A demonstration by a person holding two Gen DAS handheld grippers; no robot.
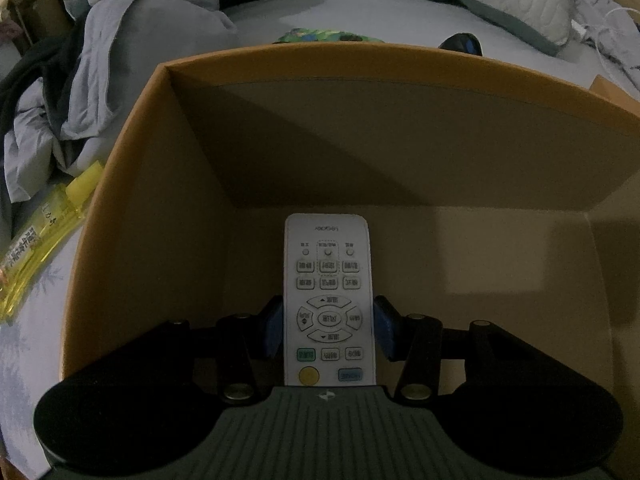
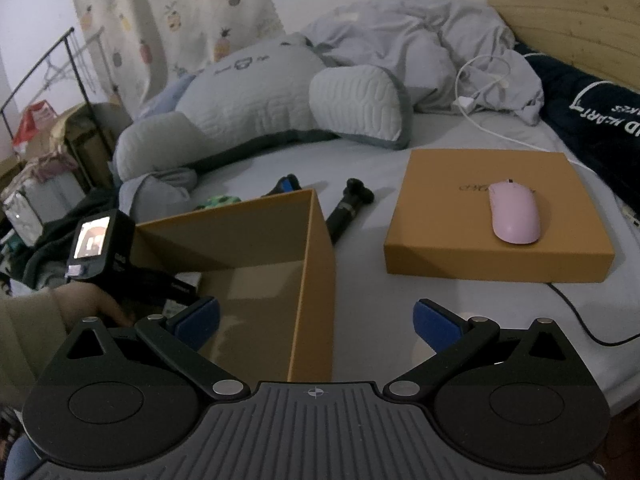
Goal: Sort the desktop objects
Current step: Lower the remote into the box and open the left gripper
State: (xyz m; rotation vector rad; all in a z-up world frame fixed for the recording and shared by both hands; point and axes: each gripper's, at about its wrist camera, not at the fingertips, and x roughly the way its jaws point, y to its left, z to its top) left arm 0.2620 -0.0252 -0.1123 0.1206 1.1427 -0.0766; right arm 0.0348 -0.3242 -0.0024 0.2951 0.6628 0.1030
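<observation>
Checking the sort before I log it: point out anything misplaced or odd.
The pink mouse sits on top of the closed box lid, not in the open box, where the left gripper holds the remote. A black tripod lies loose on the bed.

"HOME" on remote control (image 1: 329,296)

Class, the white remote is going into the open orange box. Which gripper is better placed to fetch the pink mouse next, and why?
Right. The right gripper is open and unloaded, facing the pink mouse on the box lid. The left gripper is shut on the remote inside the orange box.
</observation>
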